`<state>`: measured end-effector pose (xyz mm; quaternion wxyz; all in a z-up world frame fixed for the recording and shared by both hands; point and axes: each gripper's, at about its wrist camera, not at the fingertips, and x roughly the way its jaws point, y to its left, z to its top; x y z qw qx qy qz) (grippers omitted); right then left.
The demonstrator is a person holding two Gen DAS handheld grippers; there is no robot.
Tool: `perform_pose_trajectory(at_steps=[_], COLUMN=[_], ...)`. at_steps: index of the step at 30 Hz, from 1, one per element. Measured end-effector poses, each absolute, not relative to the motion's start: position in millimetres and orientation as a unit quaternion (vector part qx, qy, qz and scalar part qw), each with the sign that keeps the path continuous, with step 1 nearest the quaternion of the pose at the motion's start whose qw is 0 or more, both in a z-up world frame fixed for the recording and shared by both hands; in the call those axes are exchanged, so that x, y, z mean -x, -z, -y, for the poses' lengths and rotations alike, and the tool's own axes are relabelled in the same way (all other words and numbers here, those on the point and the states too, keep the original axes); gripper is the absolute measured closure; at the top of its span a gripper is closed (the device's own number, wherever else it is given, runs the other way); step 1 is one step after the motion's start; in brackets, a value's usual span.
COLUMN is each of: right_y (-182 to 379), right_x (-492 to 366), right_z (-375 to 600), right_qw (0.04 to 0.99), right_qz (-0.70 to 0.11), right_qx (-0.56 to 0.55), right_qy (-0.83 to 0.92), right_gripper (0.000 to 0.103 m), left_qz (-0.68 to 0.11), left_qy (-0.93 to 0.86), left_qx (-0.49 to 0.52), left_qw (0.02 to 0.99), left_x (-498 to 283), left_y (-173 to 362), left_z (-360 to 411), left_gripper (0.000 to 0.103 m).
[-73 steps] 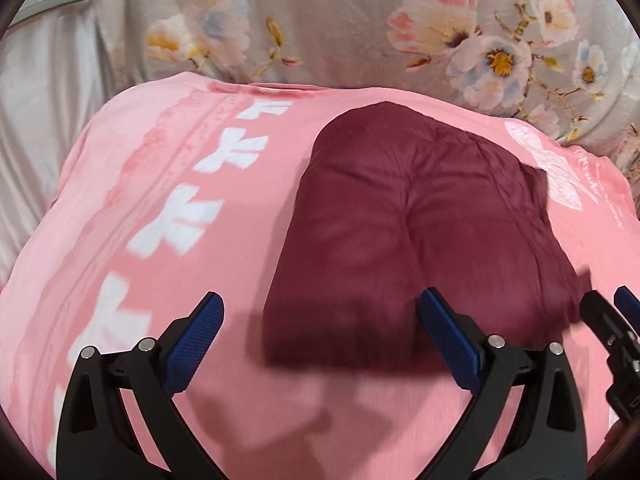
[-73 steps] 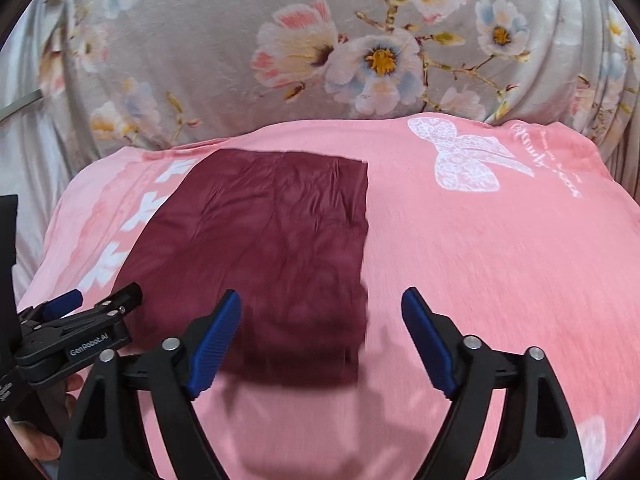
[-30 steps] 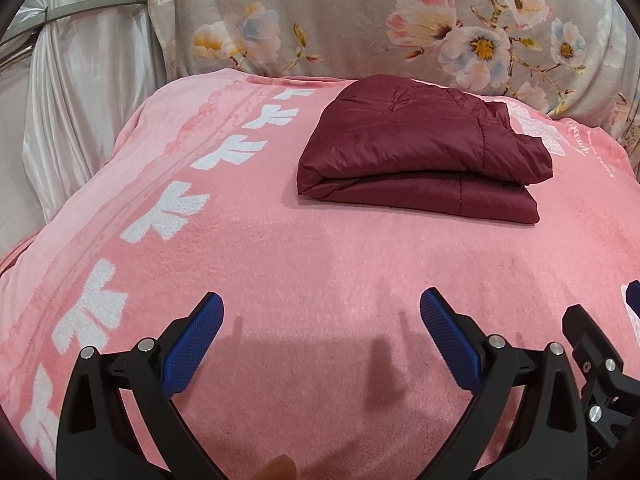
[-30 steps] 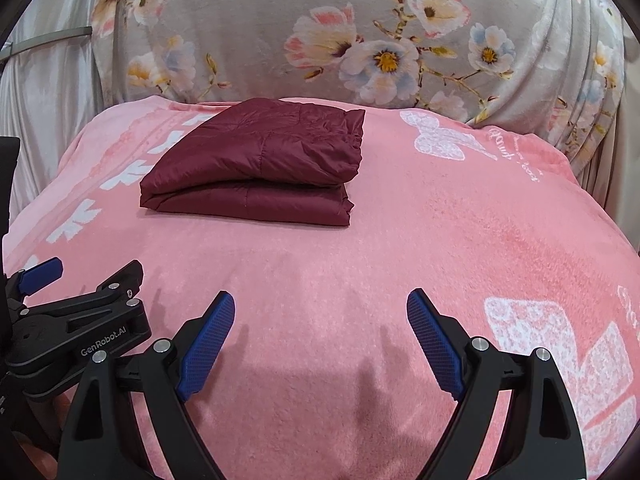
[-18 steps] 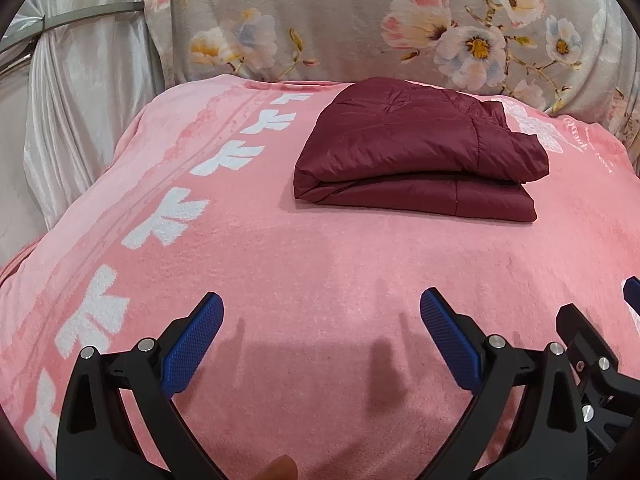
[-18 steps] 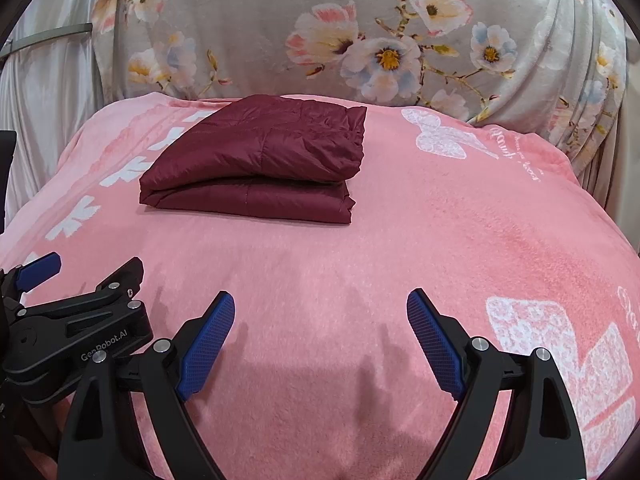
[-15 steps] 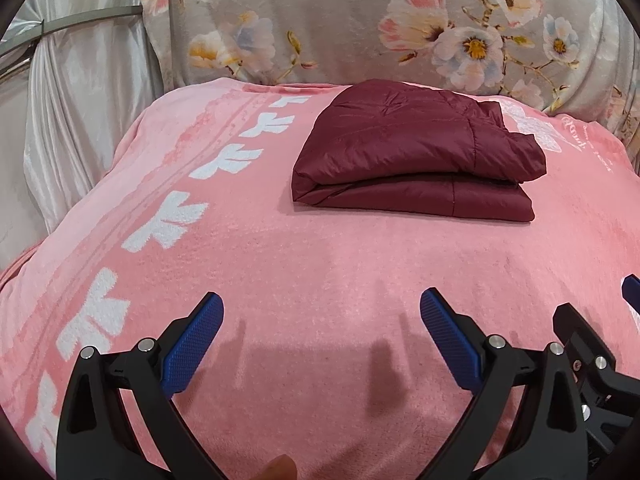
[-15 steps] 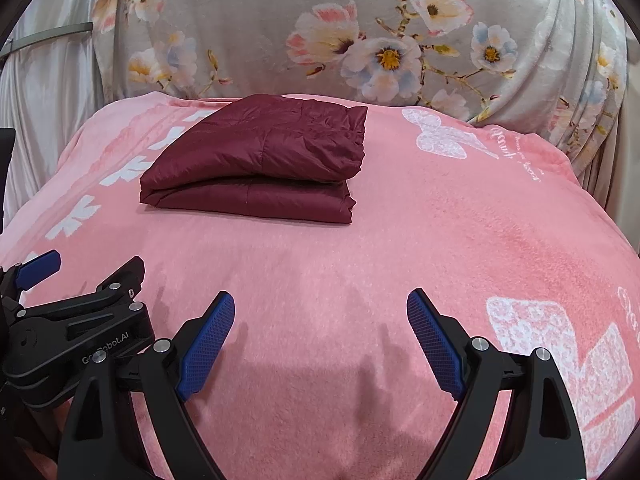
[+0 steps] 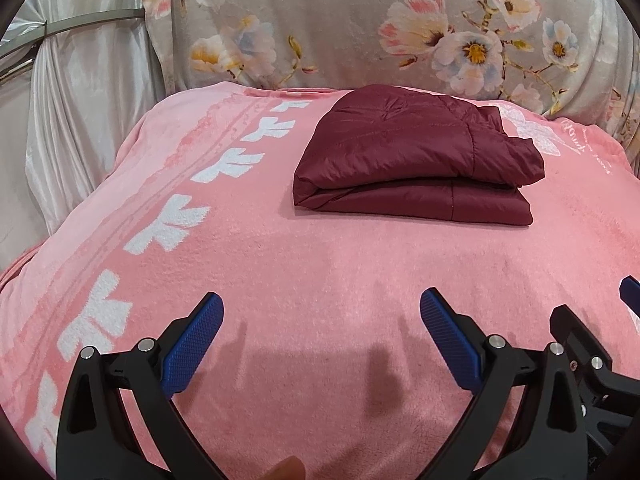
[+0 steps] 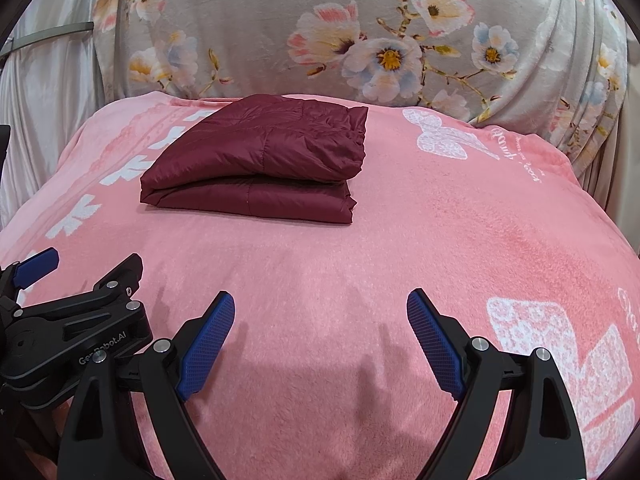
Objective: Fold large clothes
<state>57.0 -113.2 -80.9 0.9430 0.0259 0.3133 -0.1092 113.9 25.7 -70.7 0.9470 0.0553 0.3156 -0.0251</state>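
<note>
Pink blanket [image 9: 320, 280] over the bed now bears the folded maroon jacket [image 9: 416, 160] far ahead, since I drew my left tongs [image 9: 320, 340] and right tongs [image 10: 320, 336] back, both spread and empty; folding looks finished.

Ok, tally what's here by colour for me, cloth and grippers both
Maroon: 1, folded jacket
Pink: 1, blanket
Grey floral: 1, cover
Black and blue: 2, left gripper, right gripper
Total: 5
</note>
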Motion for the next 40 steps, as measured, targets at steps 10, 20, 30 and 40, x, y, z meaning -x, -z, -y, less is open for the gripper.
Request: perform_pose_trajectory(at_steps=[10, 20, 30, 40], right_y=[81.0, 81.3, 81.2, 81.0], right_x=[-57.1, -57.5, -57.4, -57.4], right_z=[114.8, 114.2, 115.0, 116.6], right_qw=[0.943, 0.943, 0.943, 0.943], right_qz=[-0.313, -0.314, -0.314, -0.314], right_qx=[-0.025, -0.025, -0.024, -0.023], right_qy=[0.108, 0.108, 0.108, 0.106], right_gripper=[0.017, 0.017, 0.017, 0.017], left_qz=[-0.312, -0.312, -0.311, -0.312], left_qy=[0.024, 0.022, 0.025, 0.025], left_qx=[-0.055, -0.054, -0.053, -0.052], left_qw=[0.948, 0.948, 0.949, 0.948], left_x=[-111.6, -109.8, -109.7, -108.8], left_y=[70.1, 69.1, 69.2, 69.1], left_z=[-25.1, -23.5, -24.5, -23.5], left_gripper=[0.007, 0.007, 0.007, 0.007])
